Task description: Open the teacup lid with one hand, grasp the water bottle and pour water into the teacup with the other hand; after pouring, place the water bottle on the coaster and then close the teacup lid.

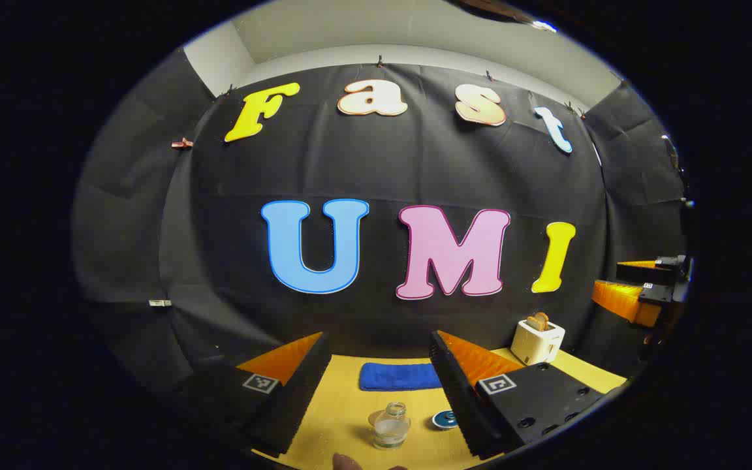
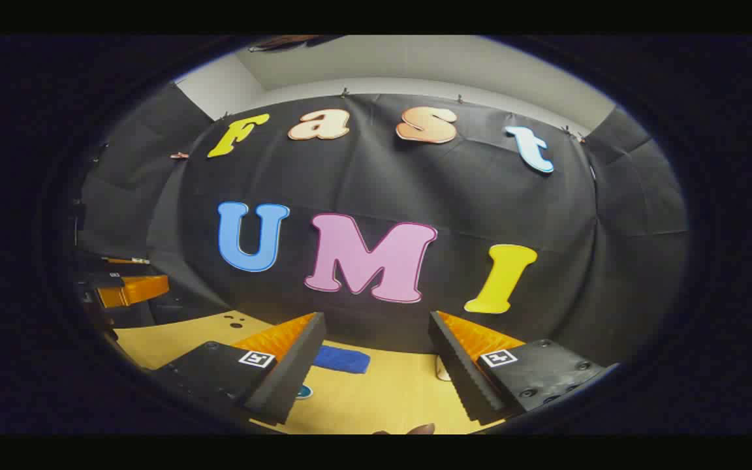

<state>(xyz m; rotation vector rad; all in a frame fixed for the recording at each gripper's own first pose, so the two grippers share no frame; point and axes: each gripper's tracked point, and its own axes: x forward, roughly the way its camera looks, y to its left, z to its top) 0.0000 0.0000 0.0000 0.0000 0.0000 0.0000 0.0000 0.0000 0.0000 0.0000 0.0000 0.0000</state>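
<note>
On yellow table [image 1: 343,418]: bottle [image 1: 390,425], blue cloth [image 1: 400,376], toaster [image 1: 537,341].

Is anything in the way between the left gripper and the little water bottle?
No. The water bottle stands on bare yellow table just ahead of the open left hand-held gripper, between its fingers' lines. The coaster lies beside it.

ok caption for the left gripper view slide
Open left hand-held gripper hovers above a glass water bottle, coaster and blue cloth on the yellow table.
</note>
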